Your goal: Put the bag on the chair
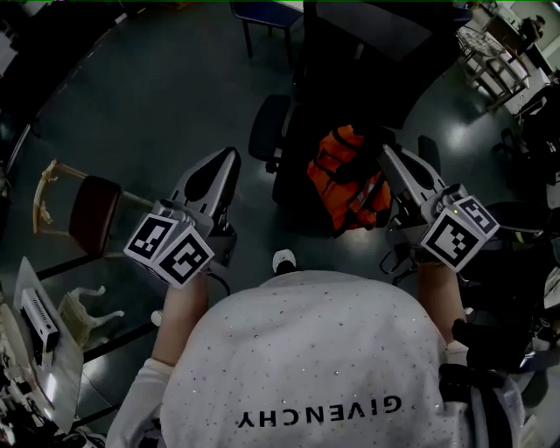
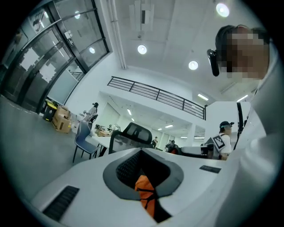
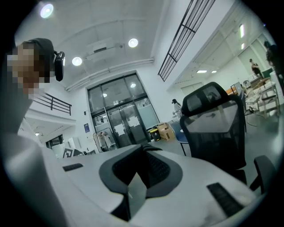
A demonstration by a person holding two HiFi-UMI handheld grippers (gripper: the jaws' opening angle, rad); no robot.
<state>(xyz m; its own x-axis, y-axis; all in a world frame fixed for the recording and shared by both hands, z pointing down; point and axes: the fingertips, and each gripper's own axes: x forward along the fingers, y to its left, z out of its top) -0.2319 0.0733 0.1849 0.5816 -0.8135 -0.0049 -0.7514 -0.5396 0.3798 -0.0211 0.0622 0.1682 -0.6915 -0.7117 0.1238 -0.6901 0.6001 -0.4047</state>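
Note:
The orange bag with black straps lies on the seat of a black office chair ahead of me. My right gripper reaches to the bag's right edge with its jaws together; whether they pinch any fabric is hidden. My left gripper hangs left of the chair, apart from the bag, jaws also together. In the left gripper view the tips meet, and a bit of the bag shows through the hollow behind them. The right gripper view shows closed tips and the chair's mesh back to the right.
A wooden chair with a red seat stands at the left. A blue chair is at the top. Metal racks stand at the top right, and white clutter lies at the lower left. Dark floor lies between them.

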